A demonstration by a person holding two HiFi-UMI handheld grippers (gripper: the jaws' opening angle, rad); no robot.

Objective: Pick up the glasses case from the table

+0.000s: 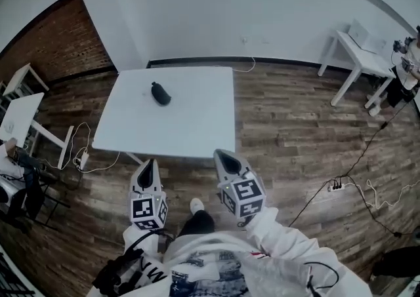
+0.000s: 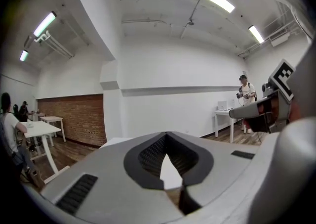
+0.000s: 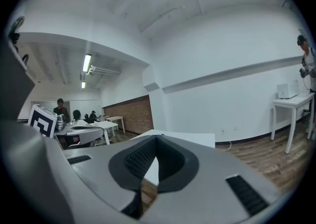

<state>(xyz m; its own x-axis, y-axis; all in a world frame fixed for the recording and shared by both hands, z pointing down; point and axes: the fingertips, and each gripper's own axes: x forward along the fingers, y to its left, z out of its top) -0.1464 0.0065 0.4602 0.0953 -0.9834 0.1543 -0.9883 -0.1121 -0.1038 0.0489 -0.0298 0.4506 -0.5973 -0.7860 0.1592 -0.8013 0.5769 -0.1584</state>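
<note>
The glasses case [image 1: 161, 93], dark and oval, lies on the white table [image 1: 190, 115] towards its far left part. Neither gripper touches it. My left gripper [image 1: 149, 163] is held over the wooden floor just short of the table's near edge, jaws shut and nothing between them. My right gripper [image 1: 221, 155] is beside it at the same edge, also shut and empty. Both point roughly level towards the table. In the left gripper view the shut jaws [image 2: 167, 135] hide the case; the right gripper view shows shut jaws [image 3: 157, 137] and the table's far part [image 3: 197, 138].
A second white table [image 1: 20, 117] with chairs and cables stands at the left, and a white desk [image 1: 362, 58] at the back right. A power strip [image 1: 336, 186] and cords trail across the floor on the right. A person [image 2: 245, 92] stands by the far desk.
</note>
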